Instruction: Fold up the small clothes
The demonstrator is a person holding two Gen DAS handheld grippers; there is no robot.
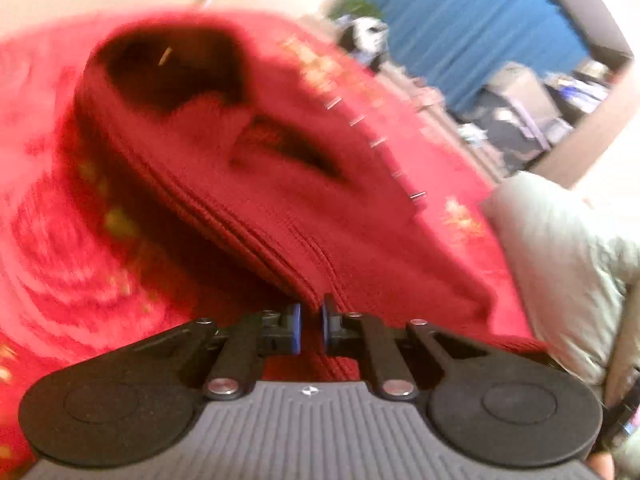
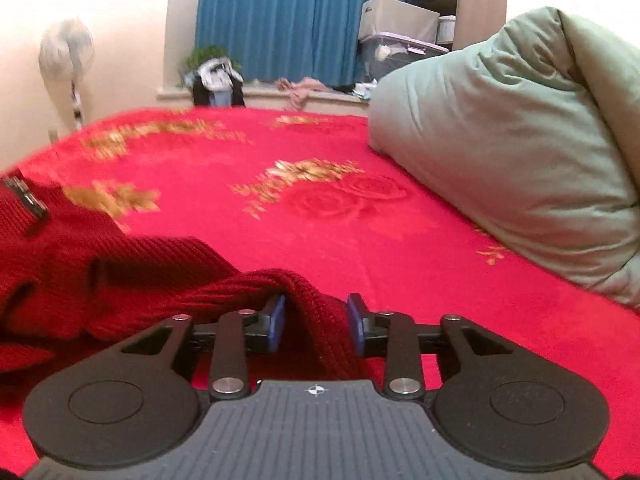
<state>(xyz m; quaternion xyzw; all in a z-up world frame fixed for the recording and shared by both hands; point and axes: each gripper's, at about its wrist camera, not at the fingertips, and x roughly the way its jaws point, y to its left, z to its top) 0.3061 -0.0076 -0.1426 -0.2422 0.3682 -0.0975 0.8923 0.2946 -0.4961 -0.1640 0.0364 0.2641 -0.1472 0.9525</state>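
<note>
A dark red knitted sweater (image 1: 280,184) hangs bunched in front of the left wrist camera, neck opening at the top and a row of small metal fasteners down its right side. My left gripper (image 1: 311,326) is shut on its ribbed lower edge. In the right wrist view the same sweater (image 2: 120,272) lies crumpled on the left of the bed. A ribbed fold of it runs between the blue pads of my right gripper (image 2: 316,320). Those jaws stand partly apart, and the fold lies loose between them.
A bright red bed cover (image 2: 320,200) with gold flowers spreads ahead of both grippers. A pale green folded quilt (image 2: 520,152) is piled on the right of the bed. Beyond are a blue curtain (image 2: 288,16), a fan (image 2: 66,60) and storage boxes (image 2: 396,36).
</note>
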